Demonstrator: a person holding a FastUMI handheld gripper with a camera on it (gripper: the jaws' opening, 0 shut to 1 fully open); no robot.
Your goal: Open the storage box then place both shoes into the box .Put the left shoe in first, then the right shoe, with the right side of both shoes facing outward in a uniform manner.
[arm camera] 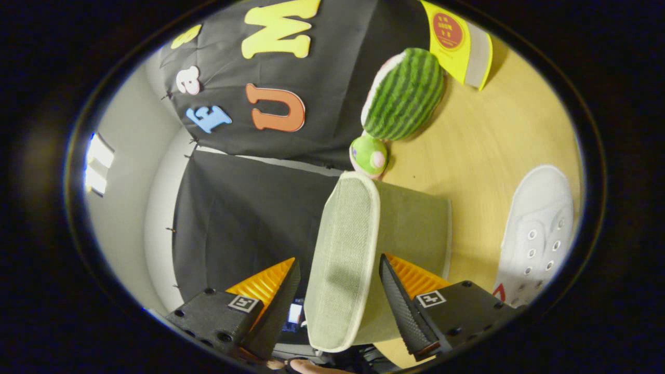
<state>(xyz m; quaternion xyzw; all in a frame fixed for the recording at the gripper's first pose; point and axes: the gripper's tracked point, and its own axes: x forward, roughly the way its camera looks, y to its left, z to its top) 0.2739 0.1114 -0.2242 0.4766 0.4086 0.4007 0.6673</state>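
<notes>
The pale green fabric storage box [415, 228] stands on the wooden table [483, 140], and the view is rolled sideways. Its lid [343, 259] sits closed on the body. My gripper [340, 291] is open and straddles the lid, one finger on each side. One finger [400, 301] lies close against the lid's rim on the box-body side. The other finger [283, 301] stands a small gap off the lid's top face. A white lace-up shoe [540, 234] lies on the table beyond the box, to the side of the fingers.
A striped watermelon plush [405, 93] and a small green plush toy [370, 156] rest on the table behind the box, against the black cloth wall. A yellow carton [457, 41] stands further along. Bare wood lies between box and shoe.
</notes>
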